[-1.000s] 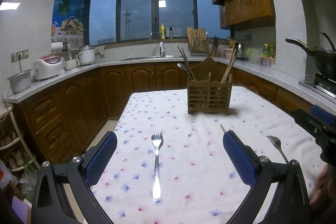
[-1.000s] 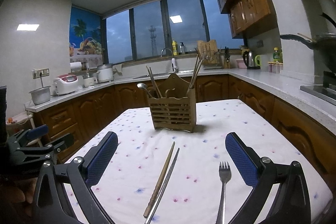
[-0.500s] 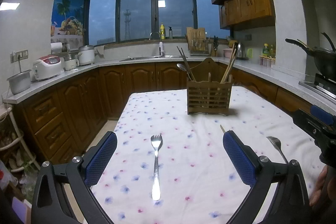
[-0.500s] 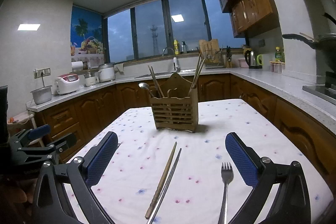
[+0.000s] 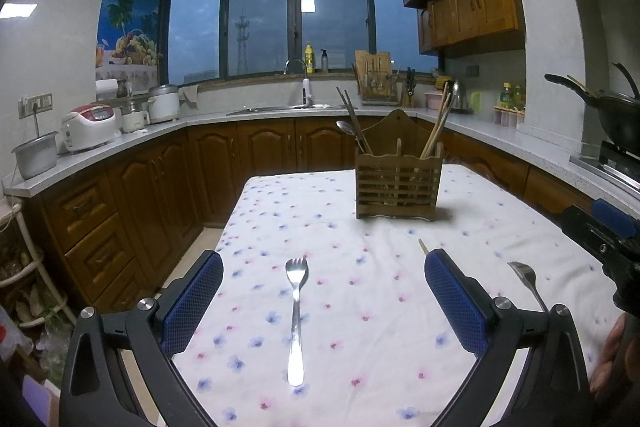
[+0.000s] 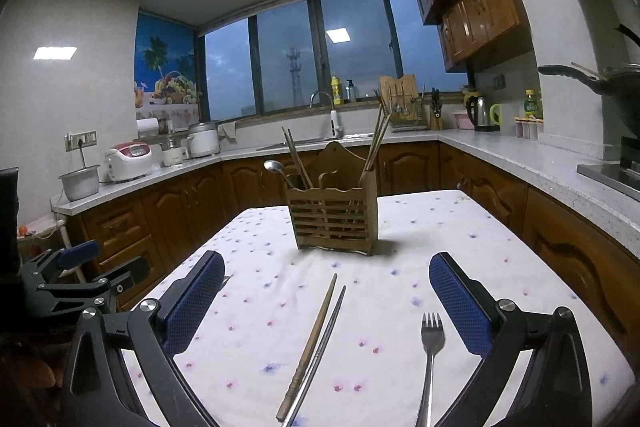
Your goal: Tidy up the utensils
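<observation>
A wooden slatted utensil holder (image 5: pixel 398 183) stands upright on the floral tablecloth (image 5: pixel 352 307), with chopsticks and a spoon in it; it also shows in the right wrist view (image 6: pixel 334 223). My left gripper (image 5: pixel 324 301) is open and empty, with a steel fork (image 5: pixel 296 315) lying flat between its fingers. My right gripper (image 6: pixel 326 303) is open and empty. Between its fingers lie a wooden chopstick (image 6: pixel 310 337) and a metal chopstick (image 6: pixel 326 343) side by side. A second fork (image 6: pixel 430 355) lies by its right finger and shows in the left wrist view (image 5: pixel 528 283).
The table's left edge drops to brown floor cabinets (image 5: pixel 132 211). A grey counter (image 5: pixel 100 151) with rice cookers and a pot wraps the room. A wok (image 5: pixel 612 111) sits on the stove at right. The right gripper's body (image 5: pixel 600 239) shows at the left view's right edge.
The right gripper has risen and tilted slightly, so the holder and chopsticks sit a little lower in its view. The left gripper has not moved.
</observation>
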Demonstrator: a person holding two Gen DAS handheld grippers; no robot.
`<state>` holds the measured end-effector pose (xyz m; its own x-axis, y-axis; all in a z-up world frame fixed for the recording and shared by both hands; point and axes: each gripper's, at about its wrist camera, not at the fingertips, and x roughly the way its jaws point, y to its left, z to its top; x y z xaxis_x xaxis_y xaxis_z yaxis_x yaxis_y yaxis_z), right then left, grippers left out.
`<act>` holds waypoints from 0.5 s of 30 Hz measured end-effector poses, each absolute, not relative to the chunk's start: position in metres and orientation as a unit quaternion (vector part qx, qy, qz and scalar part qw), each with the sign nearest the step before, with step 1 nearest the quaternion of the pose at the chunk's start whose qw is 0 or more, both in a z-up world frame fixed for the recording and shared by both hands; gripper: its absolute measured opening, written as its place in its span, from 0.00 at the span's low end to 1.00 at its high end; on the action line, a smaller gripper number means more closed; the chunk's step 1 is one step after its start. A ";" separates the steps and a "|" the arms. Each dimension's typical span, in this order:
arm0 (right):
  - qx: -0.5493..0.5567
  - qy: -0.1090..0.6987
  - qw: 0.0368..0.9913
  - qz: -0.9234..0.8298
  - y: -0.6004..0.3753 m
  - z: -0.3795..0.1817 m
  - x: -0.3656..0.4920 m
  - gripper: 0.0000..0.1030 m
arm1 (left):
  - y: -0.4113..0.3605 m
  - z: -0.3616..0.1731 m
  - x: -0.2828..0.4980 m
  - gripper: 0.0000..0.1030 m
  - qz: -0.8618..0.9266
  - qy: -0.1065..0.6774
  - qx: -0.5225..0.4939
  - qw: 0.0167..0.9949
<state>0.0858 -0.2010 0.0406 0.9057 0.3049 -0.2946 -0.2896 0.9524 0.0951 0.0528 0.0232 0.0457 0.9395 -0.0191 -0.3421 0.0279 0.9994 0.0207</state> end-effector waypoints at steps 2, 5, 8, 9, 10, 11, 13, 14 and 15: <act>0.026 0.156 0.975 0.153 -0.201 0.041 0.087 1.00 | 0.022 0.046 0.054 0.99 -0.012 0.174 0.012 0.985; 0.026 0.155 0.975 0.154 -0.201 0.042 0.088 1.00 | 0.022 0.048 0.056 0.99 -0.012 0.175 0.012 0.984; 0.026 0.155 0.976 0.153 -0.201 0.042 0.087 1.00 | 0.022 0.047 0.055 0.99 -0.012 0.175 0.012 0.984; 0.026 0.155 0.976 0.154 -0.201 0.043 0.088 1.00 | 0.022 0.048 0.056 0.99 -0.013 0.175 0.012 0.984; 0.026 0.154 0.976 0.154 -0.200 0.043 0.089 1.00 | 0.021 0.048 0.056 0.99 -0.013 0.175 0.012 0.984; 0.027 0.154 0.976 0.154 -0.200 0.044 0.089 1.00 | 0.021 0.048 0.057 0.99 -0.014 0.175 0.012 0.984; 0.028 0.153 0.976 0.154 -0.201 0.044 0.090 1.00 | 0.019 0.049 0.058 0.99 -0.014 0.174 0.012 0.985; 0.028 0.153 0.976 0.154 -0.202 0.044 0.091 1.00 | 0.019 0.049 0.058 0.99 -0.014 0.174 0.011 0.985; 0.029 0.154 0.976 0.155 -0.202 0.044 0.092 1.00 | 0.019 0.049 0.058 0.99 -0.014 0.174 0.011 0.985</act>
